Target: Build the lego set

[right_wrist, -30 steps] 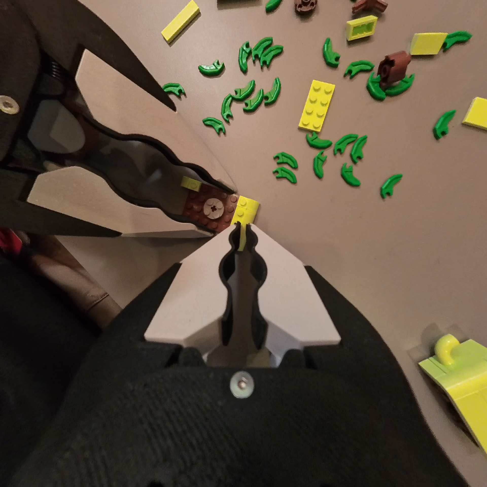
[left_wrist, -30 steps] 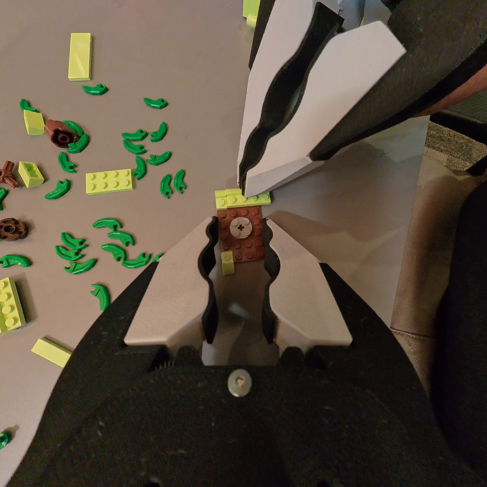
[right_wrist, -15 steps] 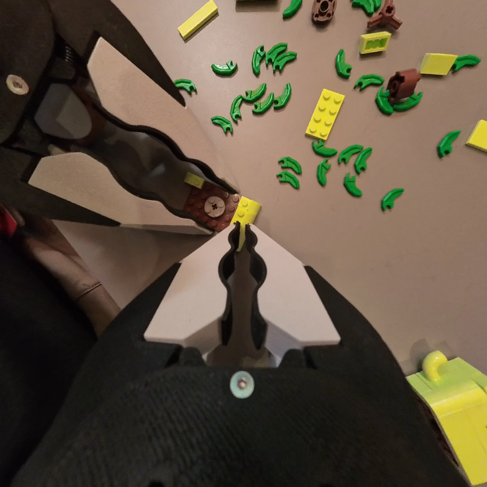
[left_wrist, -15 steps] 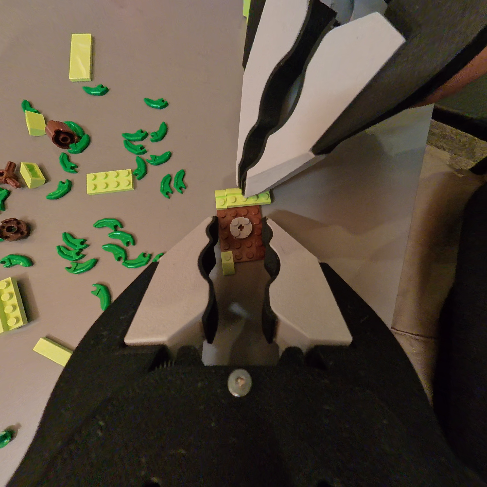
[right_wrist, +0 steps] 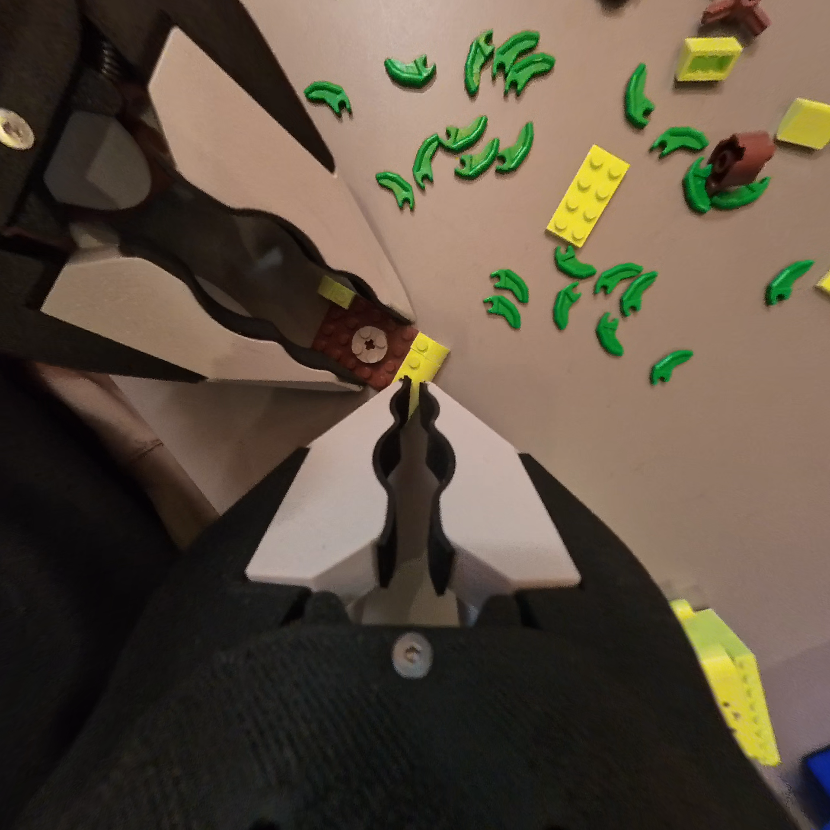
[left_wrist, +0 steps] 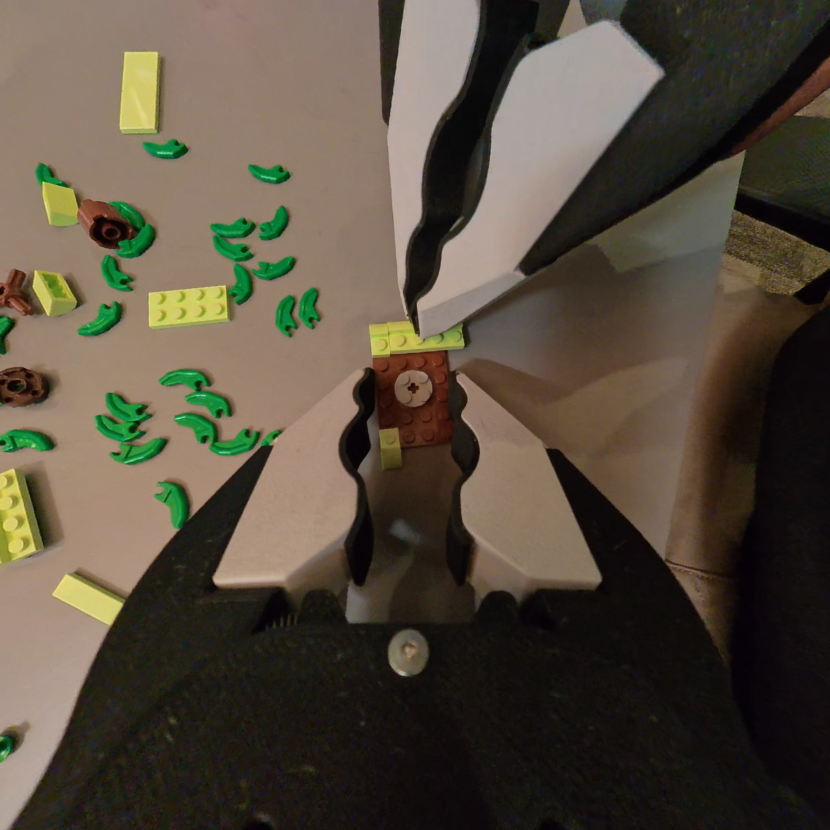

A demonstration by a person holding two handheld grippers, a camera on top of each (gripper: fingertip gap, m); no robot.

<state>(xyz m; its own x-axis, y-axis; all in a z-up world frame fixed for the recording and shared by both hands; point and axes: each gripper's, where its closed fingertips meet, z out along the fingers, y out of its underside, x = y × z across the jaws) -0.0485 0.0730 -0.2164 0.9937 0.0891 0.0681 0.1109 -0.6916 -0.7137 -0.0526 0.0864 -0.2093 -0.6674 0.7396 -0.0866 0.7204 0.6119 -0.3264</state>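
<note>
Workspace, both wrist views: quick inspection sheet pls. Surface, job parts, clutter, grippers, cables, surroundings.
Surface: grey table, matte, no spills seen.
Job's things: brown plate with a grey round piece on top; lime plate along its far edge; small lime piece at its near corner.
Clutter: loose green leaf pieces, lime 2x4 plate, brown round pieces, lime tiles, a larger lime part near the right gripper.
Grippers: left gripper shut on brown plate; right gripper shut on lime plate.
Cables: nothing seen.
Surroundings: carpet beyond the table edge.
</note>
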